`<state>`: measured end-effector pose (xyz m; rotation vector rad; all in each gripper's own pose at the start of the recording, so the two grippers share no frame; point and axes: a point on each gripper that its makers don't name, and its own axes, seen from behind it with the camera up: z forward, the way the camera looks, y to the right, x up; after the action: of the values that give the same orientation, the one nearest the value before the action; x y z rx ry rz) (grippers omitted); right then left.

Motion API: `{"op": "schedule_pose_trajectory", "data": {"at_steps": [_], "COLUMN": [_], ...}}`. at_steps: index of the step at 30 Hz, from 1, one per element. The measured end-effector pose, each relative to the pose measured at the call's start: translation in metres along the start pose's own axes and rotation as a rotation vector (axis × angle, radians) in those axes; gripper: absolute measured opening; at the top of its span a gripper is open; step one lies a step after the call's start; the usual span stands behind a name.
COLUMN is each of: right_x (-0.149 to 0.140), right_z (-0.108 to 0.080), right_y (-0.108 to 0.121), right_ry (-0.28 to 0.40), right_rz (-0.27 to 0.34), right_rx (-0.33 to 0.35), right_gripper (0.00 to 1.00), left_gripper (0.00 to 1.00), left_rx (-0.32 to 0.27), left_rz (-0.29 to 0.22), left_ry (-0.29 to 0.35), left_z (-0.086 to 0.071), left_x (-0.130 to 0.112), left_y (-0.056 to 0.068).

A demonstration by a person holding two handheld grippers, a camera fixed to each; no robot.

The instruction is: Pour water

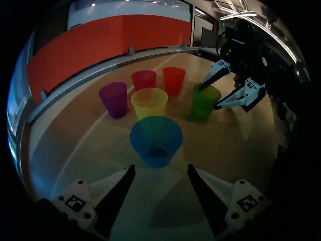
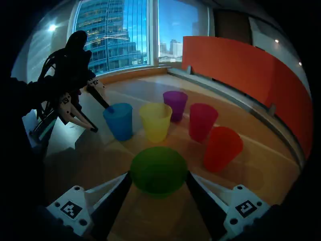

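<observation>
Several plastic cups stand upright on a wooden table (image 1: 80, 140). A blue cup (image 1: 156, 140) stands just ahead of my left gripper (image 1: 160, 170), which is open, its fingertips short of the cup's base. From the right gripper view, the left gripper (image 2: 100, 118) sits beside the blue cup (image 2: 118, 120). A green cup (image 2: 159, 170) sits between the fingers of my right gripper (image 2: 158, 176), which is open at full width and flanks the cup closely. The left gripper view shows the right gripper (image 1: 209, 96) straddling the green cup (image 1: 204, 101). I cannot tell whether any cup holds water.
A yellow cup (image 1: 149, 103) stands in the middle, with purple (image 1: 114, 99), magenta (image 1: 144, 79) and red (image 1: 174, 80) cups behind it. An orange-red partition (image 1: 100, 44) runs along the table's far edge. Large windows (image 2: 116, 32) lie beyond the table.
</observation>
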<state>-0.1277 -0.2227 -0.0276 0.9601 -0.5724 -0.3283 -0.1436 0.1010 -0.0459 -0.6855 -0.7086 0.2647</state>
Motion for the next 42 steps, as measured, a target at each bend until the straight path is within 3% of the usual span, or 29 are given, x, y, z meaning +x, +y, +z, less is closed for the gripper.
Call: {"op": "schedule_pose_trajectory", "data": {"at_steps": [14, 26, 32, 42], "right_x": [-0.020, -0.020, -0.013, 0.007], "right_z": [-0.034, -0.063, -0.075, -0.097], "right_y": [-0.001, -0.002, -0.003, 0.008], "right_ry": [0.014, 0.055, 0.090, 0.186], "right_rz": [0.035, 0.047, 0.059, 0.093], "right_rx": [-0.060, -0.122, -0.158, -0.259], "right_gripper": [0.99, 0.99, 0.99, 0.99], "left_gripper": [0.97, 0.97, 0.97, 0.97], "left_rx": [0.039, 0.098, 0.158, 0.292], "left_rz": [-0.035, -0.072, -0.085, -0.093], "left_ry": [0.031, 0.105, 0.154, 0.289], "left_z": [-0.013, -0.038, -0.052, -0.077], "left_x": [-0.002, 0.008, 0.015, 0.037], "left_y": [-0.004, -0.012, -0.023, -0.041]}}
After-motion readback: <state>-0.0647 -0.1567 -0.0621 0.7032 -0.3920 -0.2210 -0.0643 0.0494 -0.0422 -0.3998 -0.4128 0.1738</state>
